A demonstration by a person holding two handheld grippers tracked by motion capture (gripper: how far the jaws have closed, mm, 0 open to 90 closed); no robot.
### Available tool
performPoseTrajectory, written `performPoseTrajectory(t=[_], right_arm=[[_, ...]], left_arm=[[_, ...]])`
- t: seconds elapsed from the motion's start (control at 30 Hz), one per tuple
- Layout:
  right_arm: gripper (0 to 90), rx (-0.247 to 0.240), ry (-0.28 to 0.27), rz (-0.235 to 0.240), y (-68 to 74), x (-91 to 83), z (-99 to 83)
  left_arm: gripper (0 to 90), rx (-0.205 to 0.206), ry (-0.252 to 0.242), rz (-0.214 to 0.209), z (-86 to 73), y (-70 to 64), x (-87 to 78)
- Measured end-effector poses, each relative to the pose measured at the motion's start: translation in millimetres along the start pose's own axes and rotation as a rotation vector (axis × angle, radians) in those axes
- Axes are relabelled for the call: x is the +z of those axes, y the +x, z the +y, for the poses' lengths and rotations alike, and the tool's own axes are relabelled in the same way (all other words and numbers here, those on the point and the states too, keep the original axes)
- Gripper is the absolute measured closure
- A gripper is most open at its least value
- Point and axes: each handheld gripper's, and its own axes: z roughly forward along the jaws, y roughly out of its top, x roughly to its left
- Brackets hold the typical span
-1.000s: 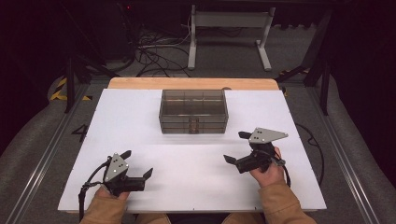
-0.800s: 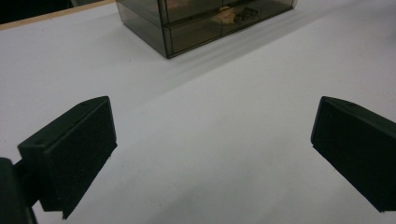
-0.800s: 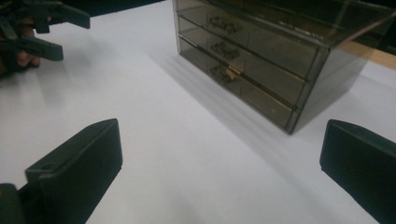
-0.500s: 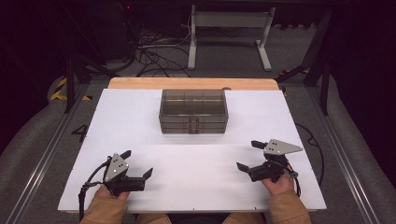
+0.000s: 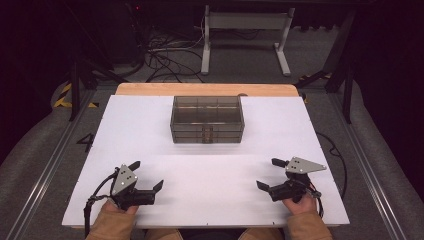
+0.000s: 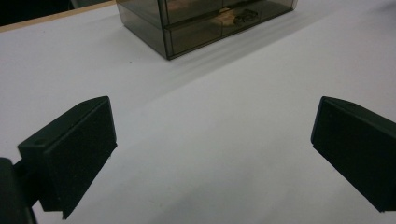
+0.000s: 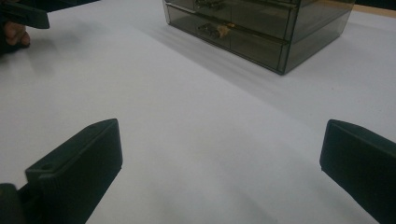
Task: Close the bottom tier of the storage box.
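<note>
Overhead camera; two low gripper-mounted cameras

drawer box (image 6: 205,23) top cut off by the frame, small drawer contents (image 7: 212,30) blurred, unidentifiable

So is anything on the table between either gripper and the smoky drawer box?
Nothing visible. Bare white table lies between the left gripper, the right gripper and the drawer box; both sets of jaws are open and hold nothing.

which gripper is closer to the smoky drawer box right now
Left, though only slightly. The left gripper sits near the table's front edge, left of the drawer box; the right gripper sits front-right, a little farther out. Both are open, touching nothing.
</note>
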Motion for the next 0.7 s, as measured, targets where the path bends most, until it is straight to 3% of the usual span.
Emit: performPoseTrajectory(t=[0.7], right_arm=[[0.0, -0.023, 0.011, 0.0, -0.1, 2.4, -0.2]], left_arm=[[0.8, -0.004, 0.0, 0.003, 0.1, -0.1, -0.3]])
